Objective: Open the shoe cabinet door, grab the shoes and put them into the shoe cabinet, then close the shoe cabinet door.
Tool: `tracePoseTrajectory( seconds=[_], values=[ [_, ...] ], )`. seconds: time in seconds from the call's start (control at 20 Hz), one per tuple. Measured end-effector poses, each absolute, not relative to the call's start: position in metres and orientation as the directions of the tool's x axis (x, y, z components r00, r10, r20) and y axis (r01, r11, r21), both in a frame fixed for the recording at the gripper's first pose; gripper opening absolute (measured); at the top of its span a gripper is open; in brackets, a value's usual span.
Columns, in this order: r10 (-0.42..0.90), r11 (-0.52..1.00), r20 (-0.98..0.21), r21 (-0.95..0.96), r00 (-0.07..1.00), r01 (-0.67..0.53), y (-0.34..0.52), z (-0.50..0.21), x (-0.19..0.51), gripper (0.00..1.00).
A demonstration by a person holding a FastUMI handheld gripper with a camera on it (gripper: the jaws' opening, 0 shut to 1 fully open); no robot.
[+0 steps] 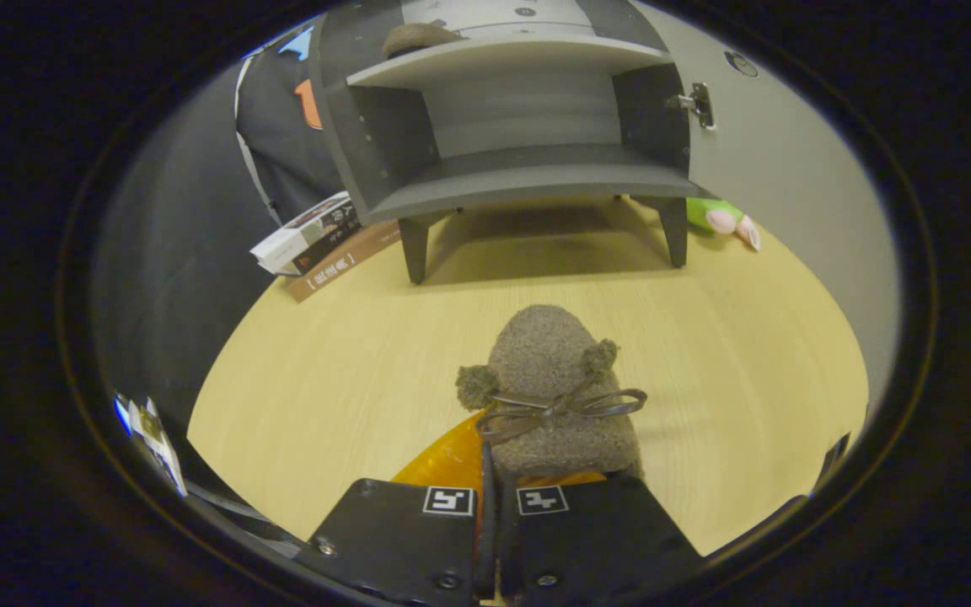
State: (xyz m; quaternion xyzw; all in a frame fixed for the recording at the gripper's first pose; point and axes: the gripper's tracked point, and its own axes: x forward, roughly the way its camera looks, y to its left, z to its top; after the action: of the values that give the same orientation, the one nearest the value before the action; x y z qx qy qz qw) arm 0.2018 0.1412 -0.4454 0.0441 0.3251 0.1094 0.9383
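Here the fingers (485, 472) pinch a brown shoe (555, 379) before the open cabinet (502, 110).

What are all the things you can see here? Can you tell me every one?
shoe: one, fuzzy brown with a bow and pom-poms, held just ahead of the fingers, above the table
second shoe: one, fuzzy brown, on the cabinet's upper shelf, left side
shoe cabinet: one, dark grey, standing on legs at the far end of the table, lower shelf bare
cabinet door: one, pale grey with a metal hinge, swung open to the right of the cabinet
books: a small stack, white, black and brown, left of the cabinet's front leg
soft toy: one, green and pink, behind the cabinet's right leg
table: one, light wood
hand-held gripper: one, fingers nearly closed, holding the shoe's back end
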Motion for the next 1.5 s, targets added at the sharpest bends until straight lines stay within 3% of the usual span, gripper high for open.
tracePoseTrajectory(
  seconds=[0.3,0.8,1.05,1.5],
  values=[
    [0.266,0.964,-0.469,0.112,0.842,-0.242,0.143,-0.339,0.185,0.06],
    [0.218,0.976,-0.230,0.026,0.949,-0.218,0.130,-0.129,0.213,0.06],
    [0.192,0.980,-0.163,-0.016,0.968,-0.197,0.132,-0.073,0.258,0.06],
    [0.150,0.983,-0.136,-0.082,0.979,-0.162,0.140,-0.027,0.409,0.06]
  ],
)
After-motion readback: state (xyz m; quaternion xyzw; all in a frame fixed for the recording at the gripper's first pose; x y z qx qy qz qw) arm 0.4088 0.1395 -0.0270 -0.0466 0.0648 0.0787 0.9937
